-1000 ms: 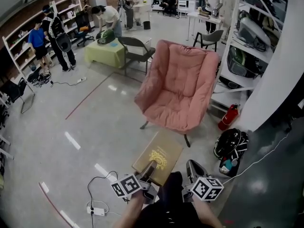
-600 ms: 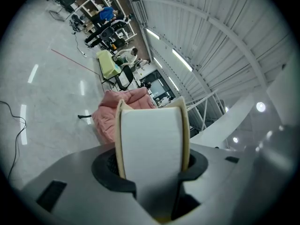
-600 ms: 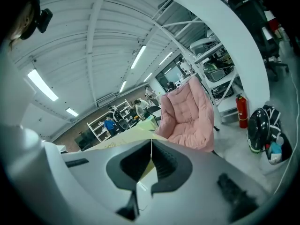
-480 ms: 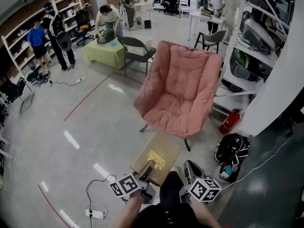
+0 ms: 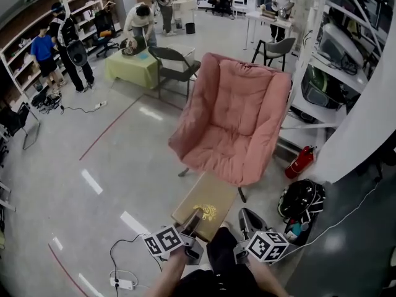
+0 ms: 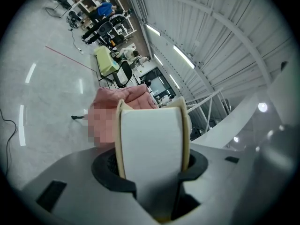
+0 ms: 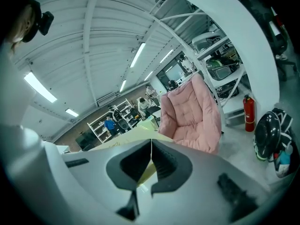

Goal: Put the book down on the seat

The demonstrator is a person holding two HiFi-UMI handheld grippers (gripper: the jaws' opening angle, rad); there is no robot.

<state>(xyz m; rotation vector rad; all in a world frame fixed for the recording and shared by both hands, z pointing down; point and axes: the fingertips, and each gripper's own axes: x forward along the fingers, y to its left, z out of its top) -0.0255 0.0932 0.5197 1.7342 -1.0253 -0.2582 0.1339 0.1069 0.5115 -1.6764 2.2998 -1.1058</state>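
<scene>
Within the last second both grippers carry the book (image 5: pixel 207 200) forward, so the pink seat (image 5: pixel 226 150) now stands nearer and the far edge of the book meets the front edge of the seat in the head view; whether it is already over the cushion or only before it, I cannot tell. The hold is the same: the left gripper (image 5: pixel 193 220) is clamped on the full thickness of the book at its near edge, and the right gripper (image 5: pixel 249 218) has its jaws together on a thin pale edge, which I judge to be the cover. The book is thus in the air, flat, just ahead of the jaws, not yet on the seat. I think a short reach forward and a lowering remain. The seat ahead is bare. To the right of the right gripper lie a black backpack (image 5: pixel 301 201) and a red extinguisher (image 5: pixel 299 161), and a cable (image 5: pixel 127 246) lies left of the left gripper; the chair leg (image 5: pixel 243 195) is close under the book
</scene>
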